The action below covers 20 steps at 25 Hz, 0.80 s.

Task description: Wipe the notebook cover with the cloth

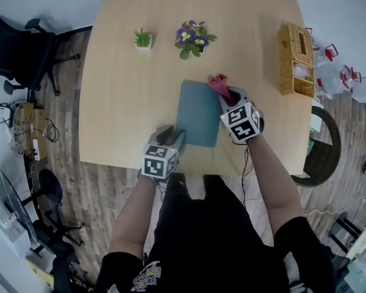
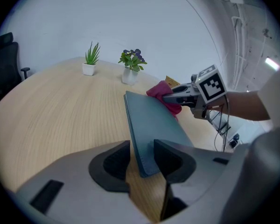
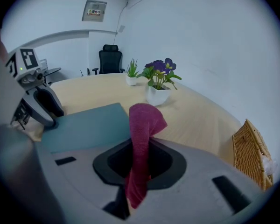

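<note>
Head view: one notebook [image 1: 198,116] between parted jaws of left gripper [image 1: 172,138], one cloth [image 1: 218,83] clamped in right gripper [image 1: 232,96].

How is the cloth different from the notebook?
The cloth is pink; the notebook is blue-green. The cloth is bunched and floppy; the notebook is flat on the table. The right gripper pinches the cloth, but the notebook's corner just sits between the open jaws of the left gripper. Both have a gripper's jaws around them.
</note>
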Motion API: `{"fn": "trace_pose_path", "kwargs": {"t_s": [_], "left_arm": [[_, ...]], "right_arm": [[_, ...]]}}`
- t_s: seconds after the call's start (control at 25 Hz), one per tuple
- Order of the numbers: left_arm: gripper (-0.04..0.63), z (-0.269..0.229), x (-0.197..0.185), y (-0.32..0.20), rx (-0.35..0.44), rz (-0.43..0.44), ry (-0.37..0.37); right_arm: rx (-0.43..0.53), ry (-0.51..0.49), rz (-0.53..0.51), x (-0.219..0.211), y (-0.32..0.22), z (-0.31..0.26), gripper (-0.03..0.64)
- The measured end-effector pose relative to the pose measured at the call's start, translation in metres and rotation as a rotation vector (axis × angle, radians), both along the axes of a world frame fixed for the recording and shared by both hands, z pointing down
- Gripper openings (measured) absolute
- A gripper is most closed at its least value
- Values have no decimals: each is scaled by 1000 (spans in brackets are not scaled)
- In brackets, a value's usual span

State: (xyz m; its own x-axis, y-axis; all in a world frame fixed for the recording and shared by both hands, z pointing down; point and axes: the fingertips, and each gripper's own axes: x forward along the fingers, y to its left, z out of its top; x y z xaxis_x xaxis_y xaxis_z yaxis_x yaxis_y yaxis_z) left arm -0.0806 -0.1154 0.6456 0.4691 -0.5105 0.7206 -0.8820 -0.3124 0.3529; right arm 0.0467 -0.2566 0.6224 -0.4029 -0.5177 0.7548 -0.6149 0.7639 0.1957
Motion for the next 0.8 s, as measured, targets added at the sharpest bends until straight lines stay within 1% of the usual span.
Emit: {"fn": "trace_pose_path", "kwargs": {"t_s": [0.16, 0.36, 0.8], "left_arm": [[155, 0, 0, 0, 0, 1, -3], [155, 0, 0, 1, 3, 0, -5], [152, -1, -1, 1, -3, -1, -2]], "right_arm": [[-23, 2, -39, -10, 15, 4, 65], [-25, 3, -75, -19, 39, 6, 64], [-62, -30, -116, -36, 97, 8, 64]]}}
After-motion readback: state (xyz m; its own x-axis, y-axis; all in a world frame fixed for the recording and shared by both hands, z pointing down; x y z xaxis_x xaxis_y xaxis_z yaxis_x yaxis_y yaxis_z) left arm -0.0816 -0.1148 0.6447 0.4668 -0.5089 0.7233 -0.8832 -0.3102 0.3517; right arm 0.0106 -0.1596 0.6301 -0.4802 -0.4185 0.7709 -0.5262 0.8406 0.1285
